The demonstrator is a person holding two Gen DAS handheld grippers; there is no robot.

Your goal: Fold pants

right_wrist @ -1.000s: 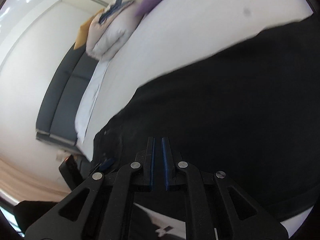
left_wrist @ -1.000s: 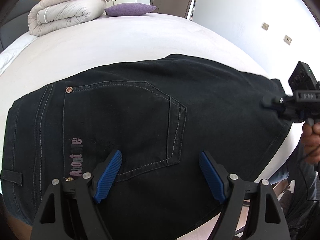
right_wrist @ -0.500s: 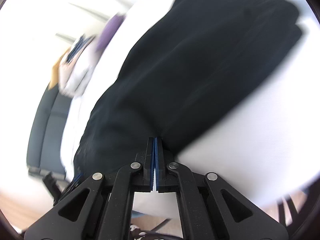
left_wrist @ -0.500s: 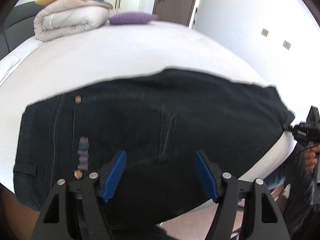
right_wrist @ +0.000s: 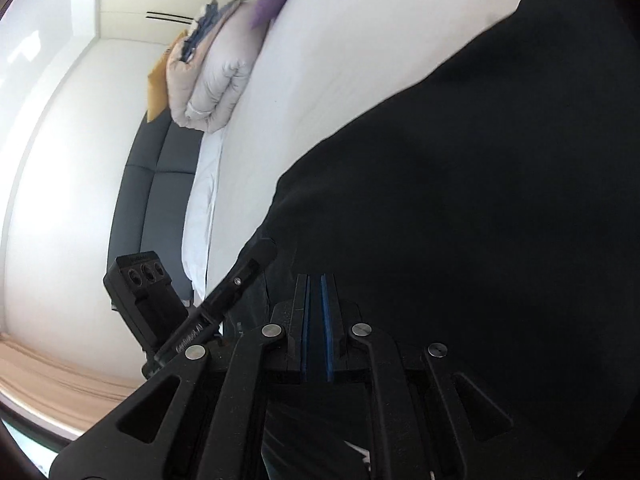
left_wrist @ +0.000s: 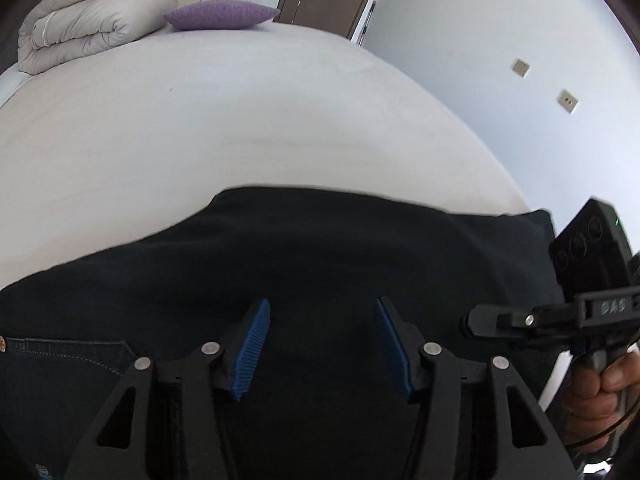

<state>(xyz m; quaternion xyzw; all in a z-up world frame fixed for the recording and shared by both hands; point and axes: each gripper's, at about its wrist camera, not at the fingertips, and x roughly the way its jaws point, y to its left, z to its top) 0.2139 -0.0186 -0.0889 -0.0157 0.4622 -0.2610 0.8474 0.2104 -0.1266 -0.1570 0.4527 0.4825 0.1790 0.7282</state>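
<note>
The pants (left_wrist: pixel 304 264) lie flat on the bed (left_wrist: pixel 240 120), a broad dark panel spread right under and ahead of both tools, with a back pocket (left_wrist: pixel 68 364) showing off to the left of the left gripper's fingers. The left gripper (left_wrist: pixel 322 346) hovers over the cloth with its blue pads (left_wrist: pixel 252 348) apart; its jaws have just been closing, yet nothing is pinched between them. The right gripper (right_wrist: pixel 315 328) has its fingers almost together, a thin gap between the pads, and whether a bit of fabric sits in that gap cannot be told from its dark view; in the left camera it shows off to the right of the left fingers, near the cloth's right edge, held in a hand (left_wrist: pixel 600 396). Judging by the neat doubled shape, at least one fold looks done; a further fold across the length and a final smoothing seem left. A duvet (left_wrist: pixel 80 24) and a purple pillow (left_wrist: pixel 222 14) sit far beyond the fingers.
</note>
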